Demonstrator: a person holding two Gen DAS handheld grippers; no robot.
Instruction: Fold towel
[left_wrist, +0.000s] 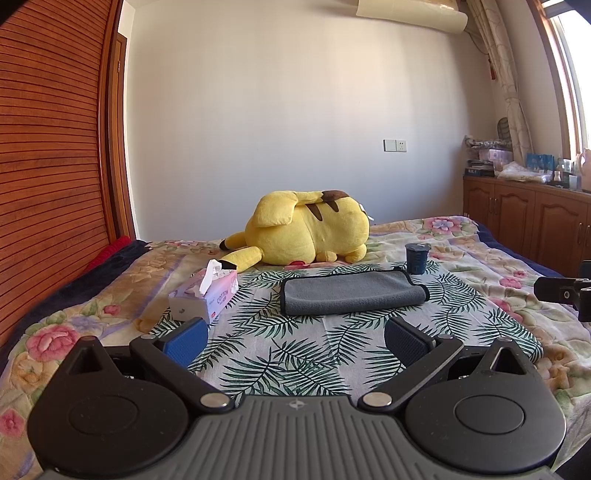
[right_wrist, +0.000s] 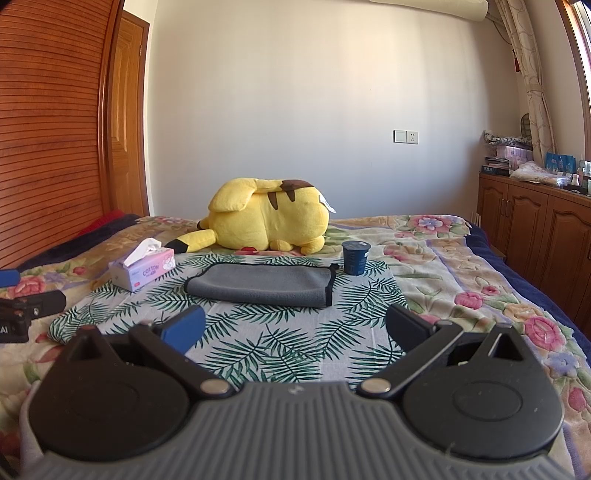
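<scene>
Looking at a grey microfibre towel with black edging (left_wrist: 352, 293), lying folded over on the palm-leaf print cloth (left_wrist: 280, 354) mid-frame. Left gripper (left_wrist: 295, 338) hovering low in the foreground, fingers spread wide, gripping nothing. Right gripper (right_wrist: 293, 328) hanging the same way, wide apart and well short of the towel. Sitting around it: pink cardboard tissue box (left_wrist: 205, 297) centre left, dark blue cup (left_wrist: 417, 257) probably touching the towel's upper right corner, yellow plush toy (left_wrist: 303, 230) behind.

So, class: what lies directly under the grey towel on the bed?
The grey towel rests on a palm-leaf cloth spread over the floral blanket. The cloth's part beneath the towel is hidden.
</scene>
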